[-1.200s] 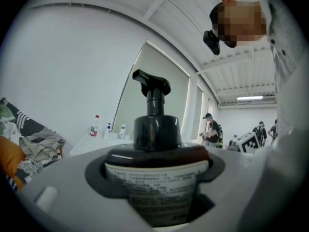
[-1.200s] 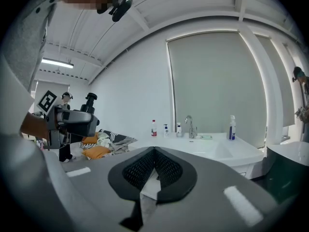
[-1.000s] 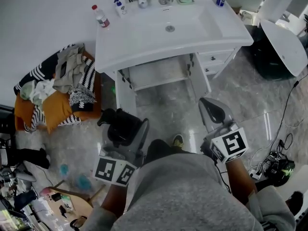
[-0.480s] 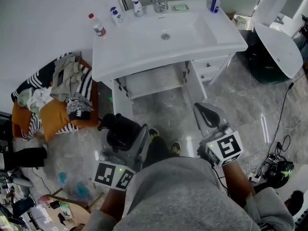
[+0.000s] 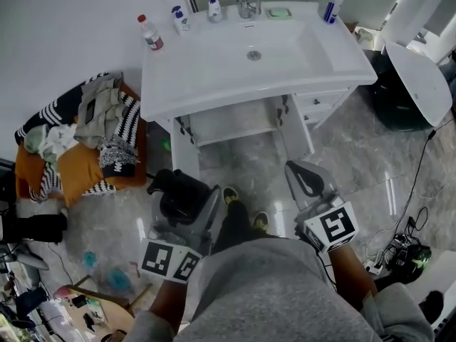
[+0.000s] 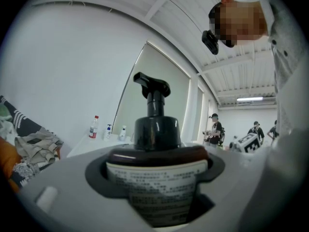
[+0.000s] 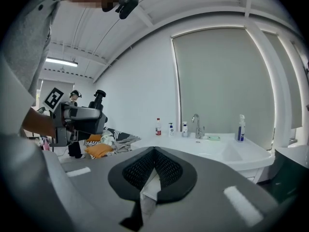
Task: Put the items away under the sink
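Left gripper [image 6: 155,170] clamps brown pump bottle [image 6: 152,129]; right gripper [image 7: 153,172] jaws together.

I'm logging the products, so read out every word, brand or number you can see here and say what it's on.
Pump bottle: label shows lines of small print, too blurred to read.
Red-capped bottle and blue spray bottle on the sink counter: labels too small to read.
Left marker cube and right marker cube: square patterns only, no words.
Nothing legible anywhere.
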The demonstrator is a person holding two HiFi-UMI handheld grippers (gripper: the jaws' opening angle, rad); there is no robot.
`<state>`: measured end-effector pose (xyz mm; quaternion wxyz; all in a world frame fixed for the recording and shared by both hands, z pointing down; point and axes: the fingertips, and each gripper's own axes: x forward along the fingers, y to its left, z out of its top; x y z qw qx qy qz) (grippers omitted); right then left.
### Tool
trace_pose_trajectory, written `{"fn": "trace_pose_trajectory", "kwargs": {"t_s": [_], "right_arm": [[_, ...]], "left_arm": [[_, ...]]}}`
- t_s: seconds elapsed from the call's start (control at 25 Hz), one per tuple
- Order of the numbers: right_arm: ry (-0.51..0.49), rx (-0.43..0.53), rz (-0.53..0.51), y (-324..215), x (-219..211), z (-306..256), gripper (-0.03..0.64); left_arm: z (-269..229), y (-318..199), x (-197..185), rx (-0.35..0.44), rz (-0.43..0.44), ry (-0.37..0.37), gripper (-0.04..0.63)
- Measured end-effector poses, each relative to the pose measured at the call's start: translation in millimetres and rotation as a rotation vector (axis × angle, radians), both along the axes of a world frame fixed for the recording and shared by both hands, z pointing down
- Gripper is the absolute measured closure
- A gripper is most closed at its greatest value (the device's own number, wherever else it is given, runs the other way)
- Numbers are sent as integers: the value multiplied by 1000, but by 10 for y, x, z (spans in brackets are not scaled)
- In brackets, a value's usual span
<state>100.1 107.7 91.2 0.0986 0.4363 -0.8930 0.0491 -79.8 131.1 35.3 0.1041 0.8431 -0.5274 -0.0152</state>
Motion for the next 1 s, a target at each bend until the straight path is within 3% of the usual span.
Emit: {"fn": "trace_pose_trajectory", "kwargs": {"t_s": [0.56,1.0], "right_arm": [[26,-41,44,-561,-192,71,621],[100,-15,71,-1031,-308,-39,621]], "left_arm": [[206,-599,-159,-58,48,27,232],[229,-1107,-182,-36,134,43,233]]}}
